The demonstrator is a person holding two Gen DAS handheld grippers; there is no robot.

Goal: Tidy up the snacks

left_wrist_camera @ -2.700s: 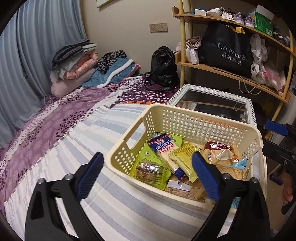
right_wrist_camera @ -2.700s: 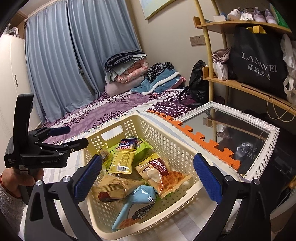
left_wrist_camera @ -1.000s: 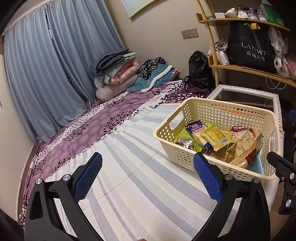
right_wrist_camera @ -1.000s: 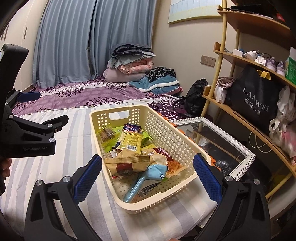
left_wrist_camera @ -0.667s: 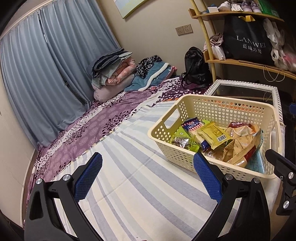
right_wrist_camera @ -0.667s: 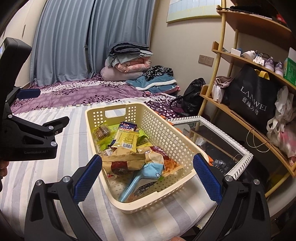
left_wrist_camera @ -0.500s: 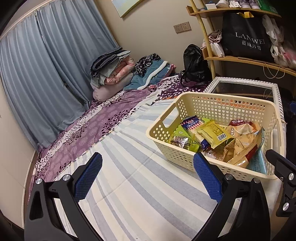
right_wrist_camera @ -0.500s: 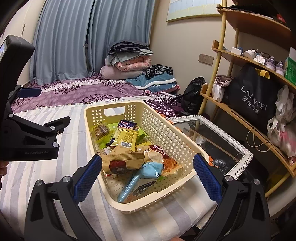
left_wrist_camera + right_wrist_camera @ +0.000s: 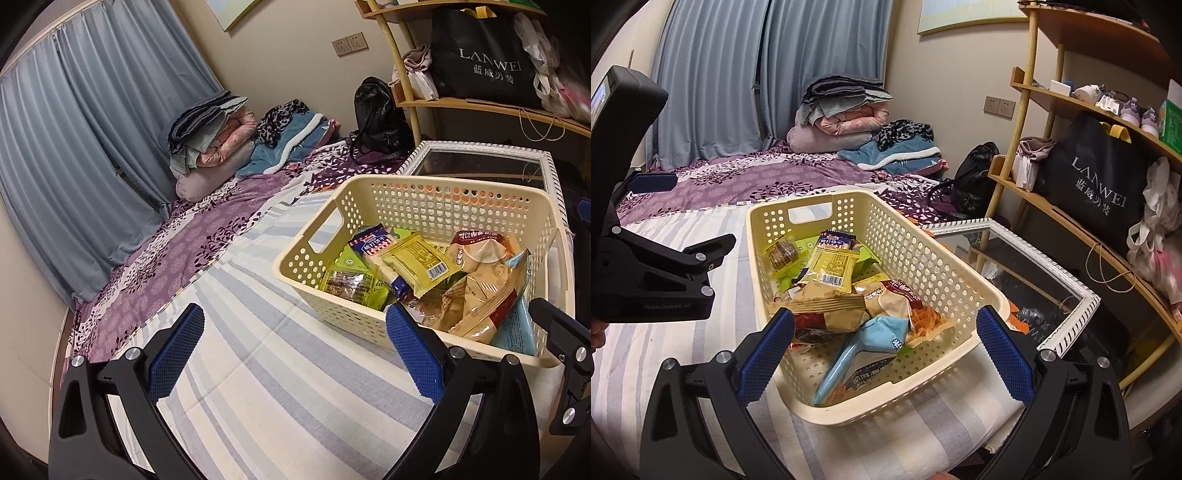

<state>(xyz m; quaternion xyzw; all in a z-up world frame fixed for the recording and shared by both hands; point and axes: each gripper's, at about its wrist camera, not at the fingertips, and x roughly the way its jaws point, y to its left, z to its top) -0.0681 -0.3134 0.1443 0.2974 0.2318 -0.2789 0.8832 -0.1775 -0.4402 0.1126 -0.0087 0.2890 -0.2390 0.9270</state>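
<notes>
Both tongs, left (image 9: pixel 293 347) & right (image 9: pixel 884 347), spread wide, empty; snack basket (image 9: pixel 923 254) on bed, at left tongs' 2 o'clock.

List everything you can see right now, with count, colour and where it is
basket: one, cream, on the striped bed sheet near the bed's edge
snack packs: several, lying in the basket, among them a yellow pack, a light blue pack and a green pack
bed sheet: one, grey and white stripes, under the basket
mirror: one, white frame, beside the bed
folded bedding: one pile, pink and grey, far end of the bed
backpack: one, black, by the shelf
LANWEI bag: one, black, on the shelf
left gripper: open, empty, over the sheet
right gripper: open, empty, over the basket
</notes>
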